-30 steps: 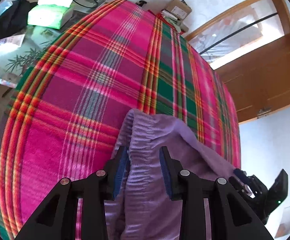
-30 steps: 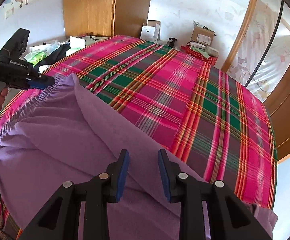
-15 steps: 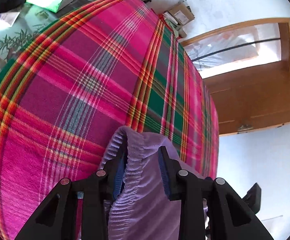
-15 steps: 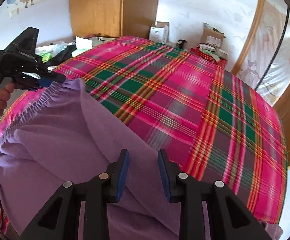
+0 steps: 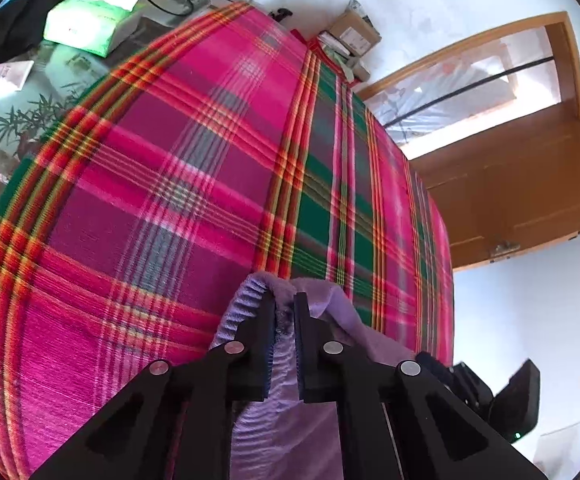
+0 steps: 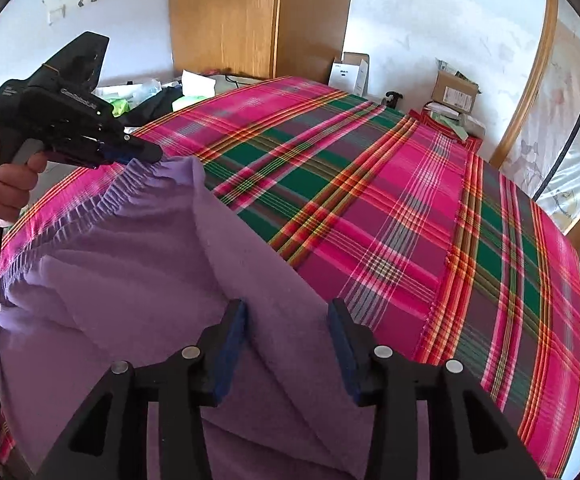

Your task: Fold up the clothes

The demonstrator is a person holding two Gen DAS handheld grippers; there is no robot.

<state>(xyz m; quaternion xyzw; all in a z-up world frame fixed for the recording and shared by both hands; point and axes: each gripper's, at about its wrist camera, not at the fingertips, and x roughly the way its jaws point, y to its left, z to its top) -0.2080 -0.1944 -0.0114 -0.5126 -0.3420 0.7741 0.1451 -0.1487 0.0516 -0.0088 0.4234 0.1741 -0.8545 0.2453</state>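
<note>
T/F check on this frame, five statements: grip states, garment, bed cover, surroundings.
1. The left gripper is shut on the gathered elastic edge of the purple fleece garment. True.
2. The right gripper is clamped on the garment. False: its jaws stand open around a raised fold.
3. The bed cover is plain blue. False: it is a pink, green and red plaid blanket.
4. A wooden wardrobe stands beyond the bed. True.
5. The garment lies fully folded. False: it is spread out and creased.
</note>
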